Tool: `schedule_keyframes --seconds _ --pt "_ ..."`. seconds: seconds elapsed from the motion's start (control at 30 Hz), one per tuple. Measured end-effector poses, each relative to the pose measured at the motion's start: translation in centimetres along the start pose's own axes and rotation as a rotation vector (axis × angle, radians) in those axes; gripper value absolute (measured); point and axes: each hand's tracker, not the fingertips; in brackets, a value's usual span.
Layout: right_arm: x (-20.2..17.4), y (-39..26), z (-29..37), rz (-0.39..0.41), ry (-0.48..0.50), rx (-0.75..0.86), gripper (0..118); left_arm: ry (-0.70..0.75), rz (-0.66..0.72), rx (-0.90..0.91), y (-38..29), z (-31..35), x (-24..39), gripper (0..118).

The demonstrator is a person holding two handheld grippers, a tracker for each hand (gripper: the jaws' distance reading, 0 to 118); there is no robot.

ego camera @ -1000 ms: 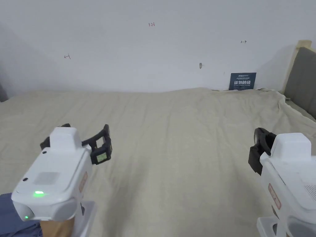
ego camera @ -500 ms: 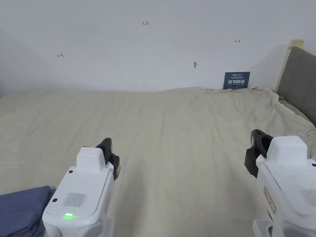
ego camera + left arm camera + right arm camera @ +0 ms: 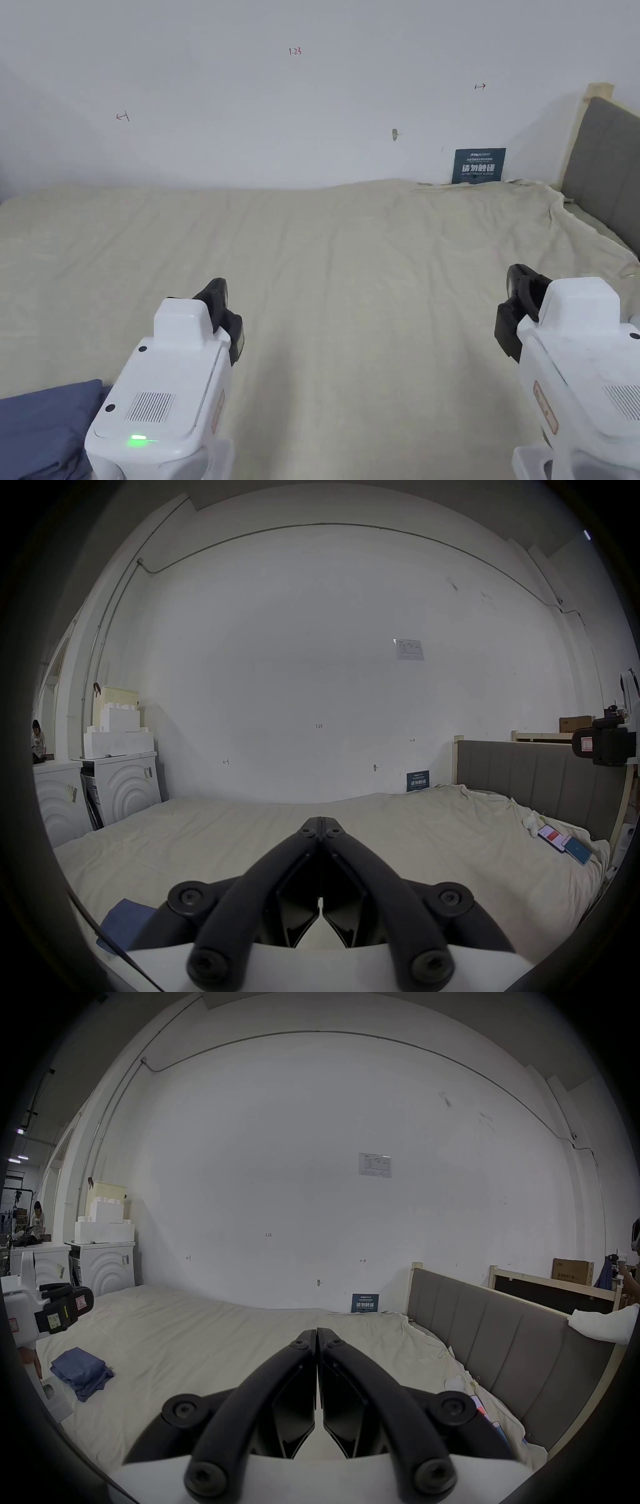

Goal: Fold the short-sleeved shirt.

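Note:
A dark blue short-sleeved shirt (image 3: 44, 425) lies folded into a small bundle at the near left of the bed; it also appears as the blue shirt (image 3: 81, 1371) and the shirt (image 3: 124, 920) in the gripper views. My left gripper (image 3: 219, 289) hovers just right of it, jaws shut with nothing between them (image 3: 321, 822). My right gripper (image 3: 520, 284) hangs over the right side of the bed, far from the shirt, also shut and holding nothing (image 3: 317, 1333). Each gripper view catches the other one: the left gripper (image 3: 65, 1307) and the right gripper (image 3: 602, 746).
A beige sheet (image 3: 350, 262) covers the bed, wrinkled. A grey headboard (image 3: 609, 162) stands on the right, a white wall behind with a small blue sign (image 3: 479, 165). Two phones (image 3: 561, 842) lie near the headboard. White appliances (image 3: 121, 785) stand past the bed's left end.
A second ago my left gripper stood open farther left; it has since shut and moved right and nearer. The right gripper has barely moved. The head camera shifted slightly.

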Motion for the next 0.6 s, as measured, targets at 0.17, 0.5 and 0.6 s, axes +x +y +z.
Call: schedule_keyframes --seconds 0.17,0.5,0.6 --pt "-0.27 0.18 0.21 0.005 0.001 0.0 0 0.006 -0.003 0.0 0.05 0.1 -0.01 0" --pt "0.11 0.03 0.19 0.005 -0.001 -0.001 0 0.002 -0.015 0.009 0.1 0.33 0.02 0" --pt "0.1 0.03 0.26 0.005 -0.001 -0.003 0 0.004 -0.009 0.006 0.09 0.37 -0.07 0"
